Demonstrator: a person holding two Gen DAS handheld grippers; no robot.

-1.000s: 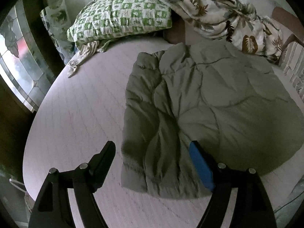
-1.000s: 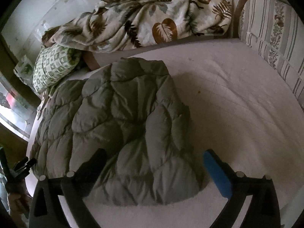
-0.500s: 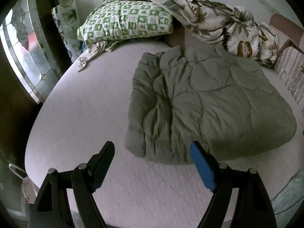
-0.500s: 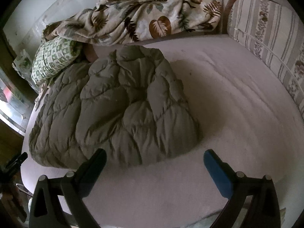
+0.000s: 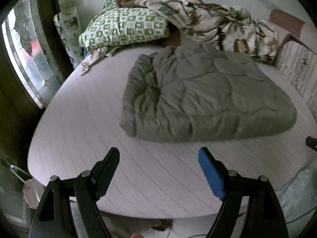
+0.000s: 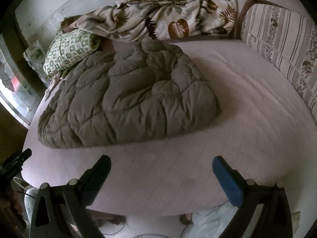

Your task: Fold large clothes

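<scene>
Ahead of both wide, empty claws, left (image 5: 158, 159) and right (image 6: 161, 164), on the bed (image 6: 247, 107): folded quilt (image 5: 200, 97), long axis crosswise, lying toward the left claw's side, so nearer that one.

Pale mattress (image 5: 83, 119), leaded window (image 5: 23, 55) left, striped cushion (image 6: 281, 45) right.
</scene>
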